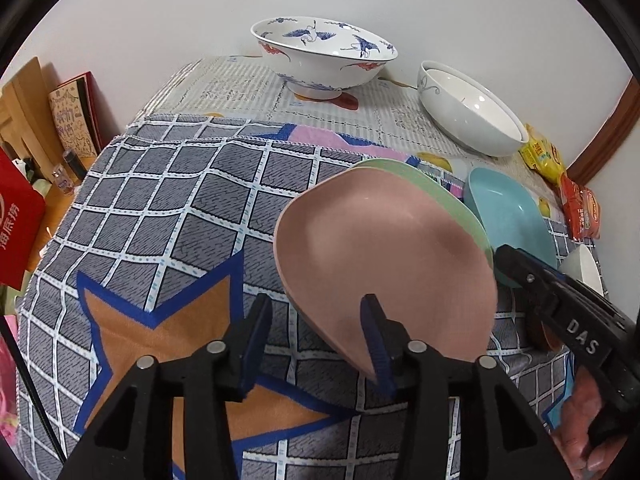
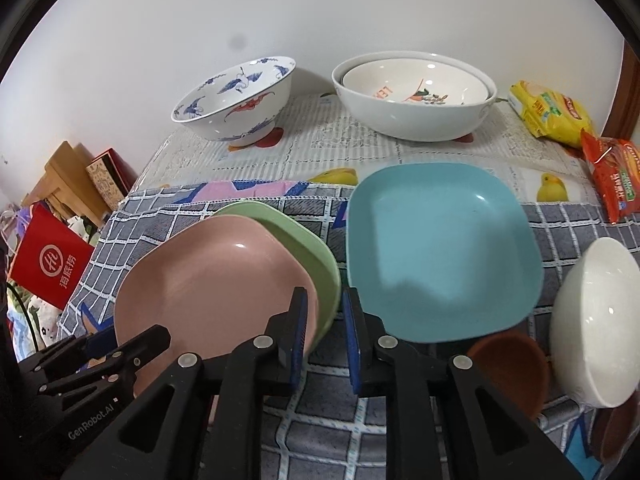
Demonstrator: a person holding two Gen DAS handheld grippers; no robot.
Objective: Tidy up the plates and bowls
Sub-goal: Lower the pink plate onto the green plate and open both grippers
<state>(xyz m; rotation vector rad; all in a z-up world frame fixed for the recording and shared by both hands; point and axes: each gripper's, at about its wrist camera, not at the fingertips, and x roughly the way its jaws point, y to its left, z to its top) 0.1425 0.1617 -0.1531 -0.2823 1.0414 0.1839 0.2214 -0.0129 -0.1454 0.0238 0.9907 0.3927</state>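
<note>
Caught the left gripper with jaws parted, pinching nothing: one pad across the near rim of the pink plate, the other off it over the cloth. Found the right gripper parted too, only narrowly, at the pink plate's right corner. Could make out no pad pressing on either side, so called both loose.

Spotted the pink plate nested on a green plate, the pair flat on the cloth, dead ahead of both sets of fingers and touching distance from each. Judged that stack as settled.

Then looked outward. Saw the blue plate just right of the pink plate, level, apart from the stack. Noted a brown bowl and a white bowl farther right of the pink plate. Picked out a crane bowl well beyond the pink plate, by the wall.

Reckoned the blue plate next for the stack. Put it up and to the right of the right fingers, near rim facing them, squarish, so no long axis to line up. Made the right hand clearly nearer, with the stack itself between the left one and the target.
</note>
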